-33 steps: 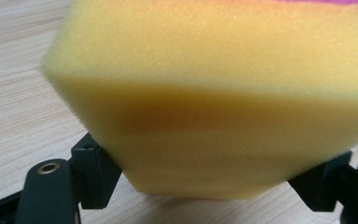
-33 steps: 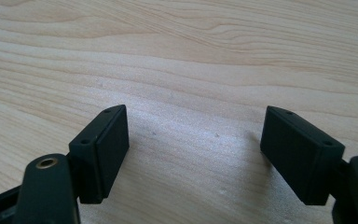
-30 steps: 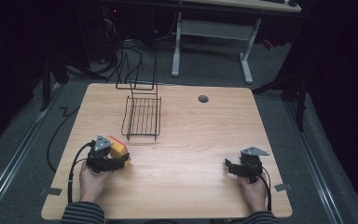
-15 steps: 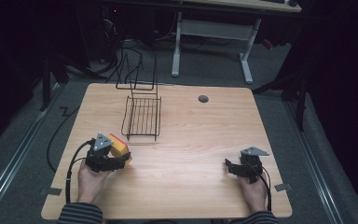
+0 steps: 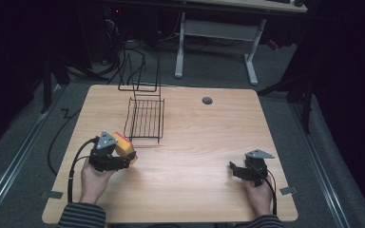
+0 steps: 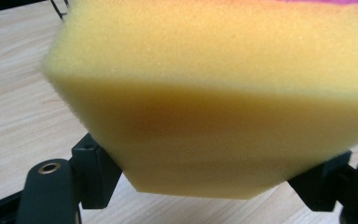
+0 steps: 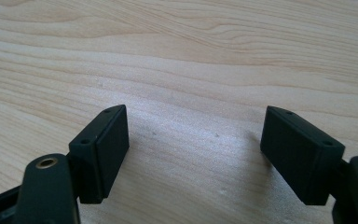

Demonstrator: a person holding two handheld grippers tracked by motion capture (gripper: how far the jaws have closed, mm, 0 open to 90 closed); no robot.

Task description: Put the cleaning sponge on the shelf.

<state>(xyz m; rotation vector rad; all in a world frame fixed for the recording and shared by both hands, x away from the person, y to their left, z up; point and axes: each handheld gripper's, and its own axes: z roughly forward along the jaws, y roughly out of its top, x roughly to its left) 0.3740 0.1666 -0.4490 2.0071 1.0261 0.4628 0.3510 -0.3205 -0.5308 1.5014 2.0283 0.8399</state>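
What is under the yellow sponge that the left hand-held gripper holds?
Under the sponge, in the left gripper view, bare wooden table is visible. The left hand-held gripper clamps it. The table directly below is covered by the sponge itself.

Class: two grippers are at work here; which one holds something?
The left gripper, clamped on the yellow sponge. The right gripper has open jaws over bare table.
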